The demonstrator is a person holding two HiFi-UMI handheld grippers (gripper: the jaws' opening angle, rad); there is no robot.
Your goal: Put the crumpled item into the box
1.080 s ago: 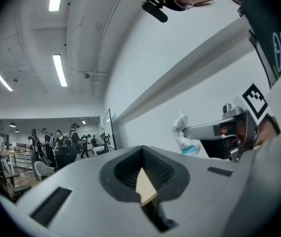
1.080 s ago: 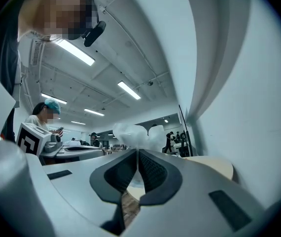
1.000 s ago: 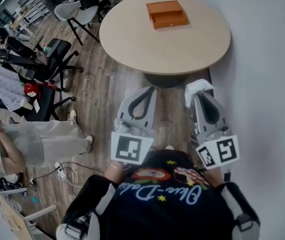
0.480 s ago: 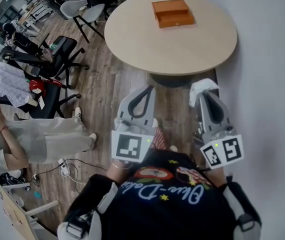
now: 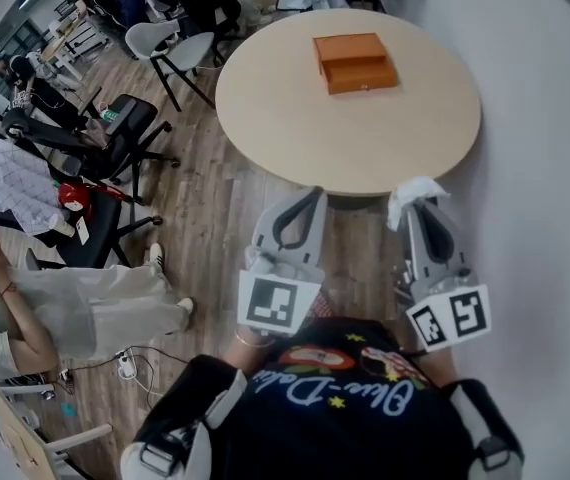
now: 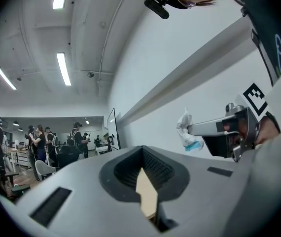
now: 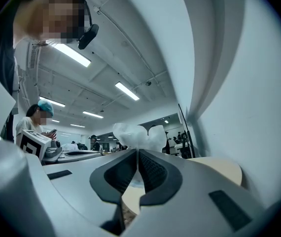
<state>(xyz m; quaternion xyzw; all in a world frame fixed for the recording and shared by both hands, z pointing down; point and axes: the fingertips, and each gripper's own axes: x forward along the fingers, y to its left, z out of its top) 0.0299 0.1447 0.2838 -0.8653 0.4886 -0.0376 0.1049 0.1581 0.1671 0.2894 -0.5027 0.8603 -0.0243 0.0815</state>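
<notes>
Carry needs the right gripper [image 5: 418, 204] clamped on the crumpled item [image 5: 413, 187] until over the box [image 5: 355, 61], upper centre; left gripper [image 5: 309, 196] closed, empty

light: bright, even, from ceiling strip lights [image 6: 63, 69] upper left | shadows: soft, dark under round table [image 5: 295, 108] | glare: wall [image 5: 550, 118] at right washed pale; crumpled item [image 7: 135, 135] near-white | distortion: strong fisheye, curved edges, black corners | focus: close foreground blurred in both gripper views
</notes>
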